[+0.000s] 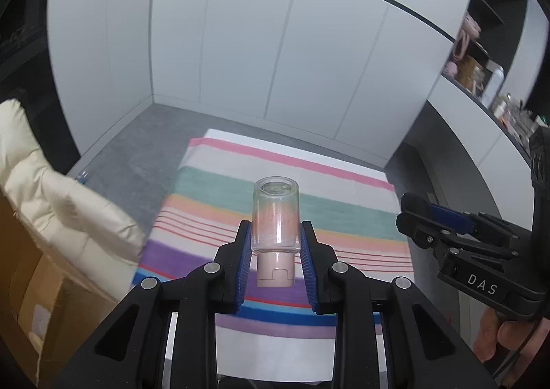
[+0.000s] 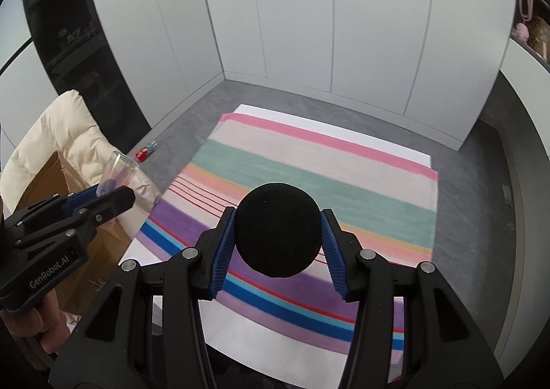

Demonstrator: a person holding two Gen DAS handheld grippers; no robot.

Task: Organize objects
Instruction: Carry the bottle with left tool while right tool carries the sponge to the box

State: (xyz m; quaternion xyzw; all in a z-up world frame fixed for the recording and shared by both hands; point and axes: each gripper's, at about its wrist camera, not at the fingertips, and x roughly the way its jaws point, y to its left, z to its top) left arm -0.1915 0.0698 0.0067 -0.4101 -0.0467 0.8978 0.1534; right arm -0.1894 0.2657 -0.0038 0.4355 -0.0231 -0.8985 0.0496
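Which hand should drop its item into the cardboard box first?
Left, probably. Its tongs hold the clear bottle, and the cardboard box lies on that side; the right tongs, gripping the black ball, sit over the striped cloth.

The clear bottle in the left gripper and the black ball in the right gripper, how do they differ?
The clear bottle is see-through with a pale pink cap; the black ball is opaque and matte. The clear bottle is a cylinder, held with its cap toward the camera; the black ball is round and looks the same all over. Both are clamped between blue-padded jaws, above the striped cloth.
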